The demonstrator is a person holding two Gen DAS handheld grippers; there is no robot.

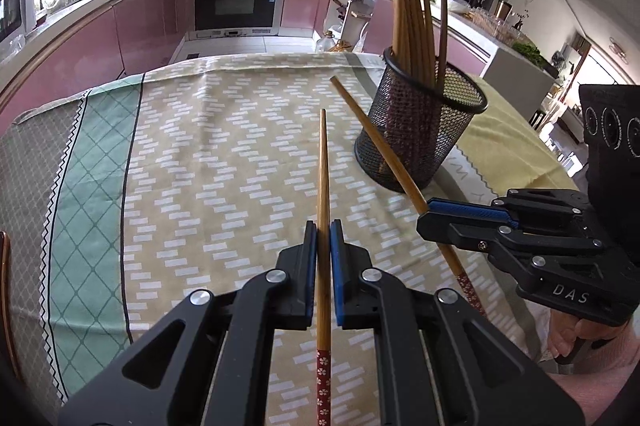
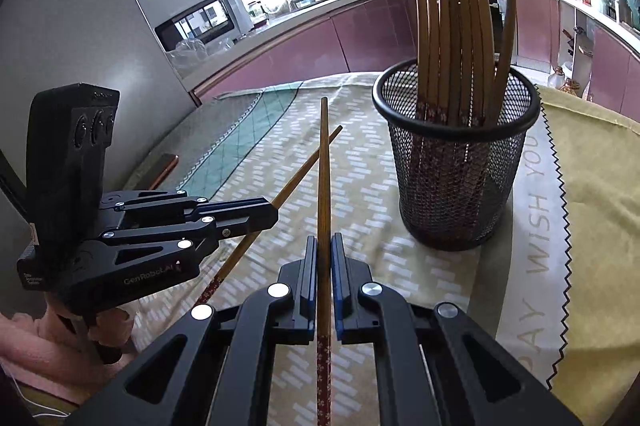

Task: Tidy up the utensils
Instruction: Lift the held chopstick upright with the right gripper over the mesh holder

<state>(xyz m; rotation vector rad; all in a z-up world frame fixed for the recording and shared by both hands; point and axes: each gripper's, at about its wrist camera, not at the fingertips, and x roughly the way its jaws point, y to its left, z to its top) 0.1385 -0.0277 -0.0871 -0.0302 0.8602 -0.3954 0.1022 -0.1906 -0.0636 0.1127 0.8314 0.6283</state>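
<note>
A table covered by a patterned tablecloth (image 1: 224,129) of beige zigzag blocks, with a teal diamond band and a grey band toward one end, fills both views, and a yellow cloth (image 2: 592,193) with a pinked edge and grey lettering lies over its far side. On the seam between the two cloths stands a black mesh cup (image 2: 454,161), upright, holding a bundle of wooden chopsticks (image 2: 448,25) that lean and fan out above its rim with their red patterned ends down in the cup. The left gripper (image 1: 324,238) is clenched on a single chopstick (image 1: 323,209), the blue pads pressing both sides of the shaft; its plain tip points ahead over the cloth and its red flowered end runs back between the arms. The right gripper (image 2: 325,250) is likewise closed tight on a second chopstick (image 2: 323,193), held the same way, tip forward toward the near side of the cup. In the left view that second stick crosses in front of the cup; in the right view the two sticks cross each other near their tips. A pink sleeve (image 1: 600,378) shows beneath the right tool
</note>
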